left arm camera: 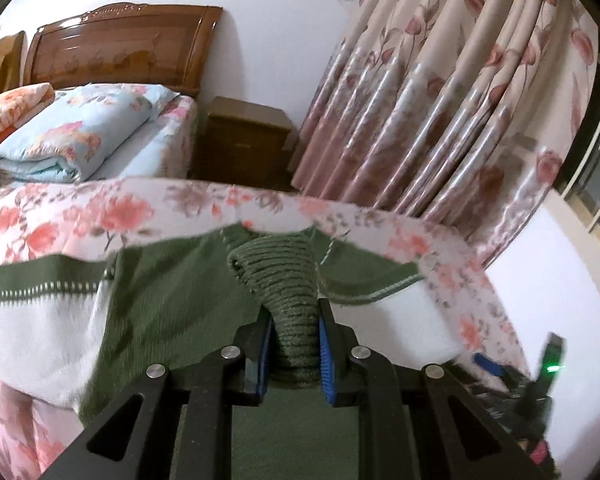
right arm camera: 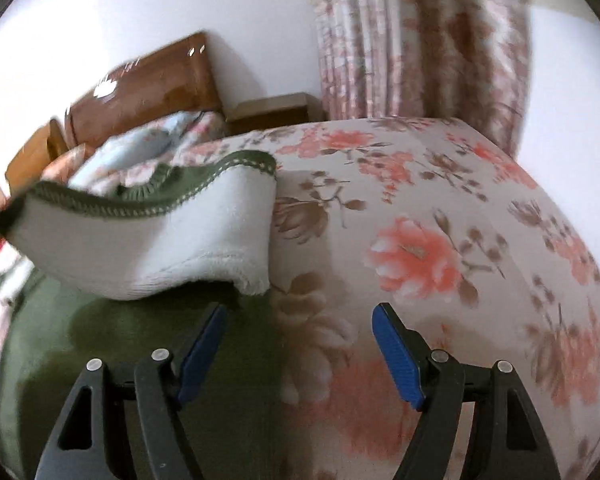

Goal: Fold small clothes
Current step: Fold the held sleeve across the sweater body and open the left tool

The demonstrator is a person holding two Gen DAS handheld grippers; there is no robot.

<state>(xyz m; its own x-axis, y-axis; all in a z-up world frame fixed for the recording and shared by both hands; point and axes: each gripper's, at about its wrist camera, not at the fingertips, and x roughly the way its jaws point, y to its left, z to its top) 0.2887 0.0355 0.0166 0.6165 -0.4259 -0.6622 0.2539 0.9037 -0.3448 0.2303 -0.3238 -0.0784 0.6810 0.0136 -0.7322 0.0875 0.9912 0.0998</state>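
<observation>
Left gripper point(left arm camera: 295, 334) clenched on ribbed green cuff point(left arm camera: 284, 280) of small green-and-white sweater point(left arm camera: 160, 300), spread ahead on floral bedspread point(right arm camera: 420, 220). Right gripper point(right arm camera: 300, 344) released, empty, 2 pads apart over sweater's edge. Best carried across flat, cuff kept taut, laid square. No containers visible.

My left gripper point(left arm camera: 296, 326) hides the sweater point(left arm camera: 172, 304) cuff's tip. At nine o'clock, the sweater runs off frame. Curtain point(right arm camera: 420, 40) at twelve o'clock is blurred.
</observation>
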